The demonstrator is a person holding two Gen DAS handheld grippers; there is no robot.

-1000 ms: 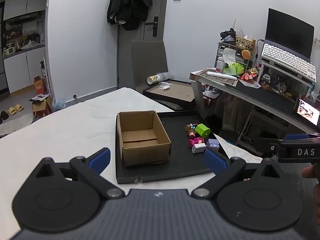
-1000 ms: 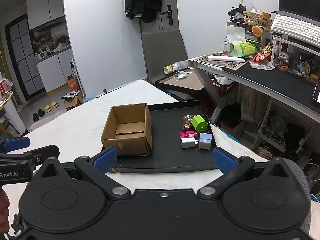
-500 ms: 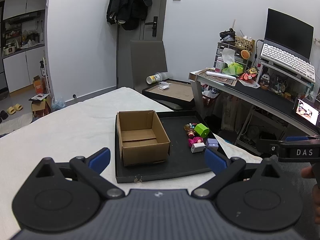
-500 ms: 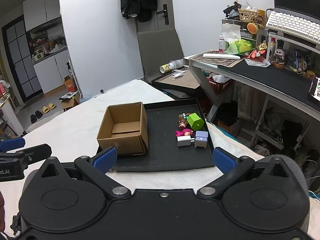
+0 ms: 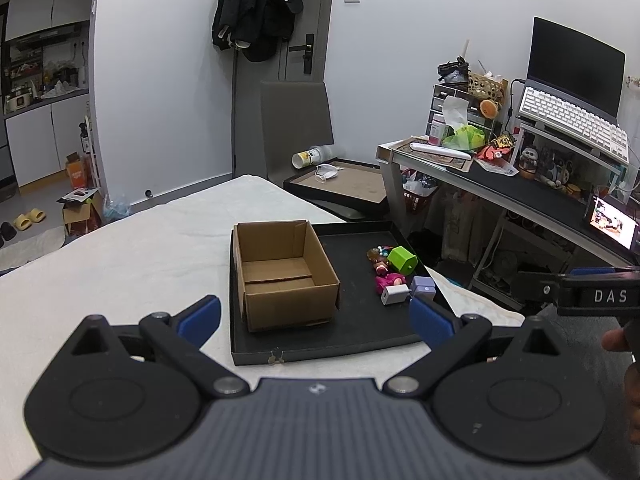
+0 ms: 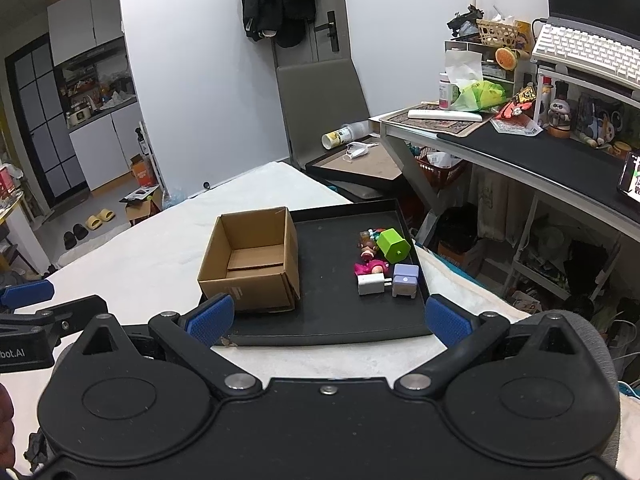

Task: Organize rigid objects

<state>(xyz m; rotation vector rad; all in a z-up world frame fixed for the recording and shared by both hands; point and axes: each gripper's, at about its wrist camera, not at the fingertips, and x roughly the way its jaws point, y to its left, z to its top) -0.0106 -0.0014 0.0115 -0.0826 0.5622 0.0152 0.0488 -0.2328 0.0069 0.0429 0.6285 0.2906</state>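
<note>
Both grippers are hanging back on the near side of the black tray [image 5: 360, 332], jaws spread wide and holding nothing. Left gripper [image 5: 314, 318] and right gripper [image 6: 326, 318] are both well short of the toys. The open cardboard box [image 6: 250, 264] sits on the tray's left half. Over on the right half there's a little cluster: green block [image 6: 394, 245], doll figure [image 6: 370, 250], white charger [image 6: 370, 284] touching a lavender cube [image 6: 405, 280]. Tray sits on the white surface [image 5: 120, 256]
</note>
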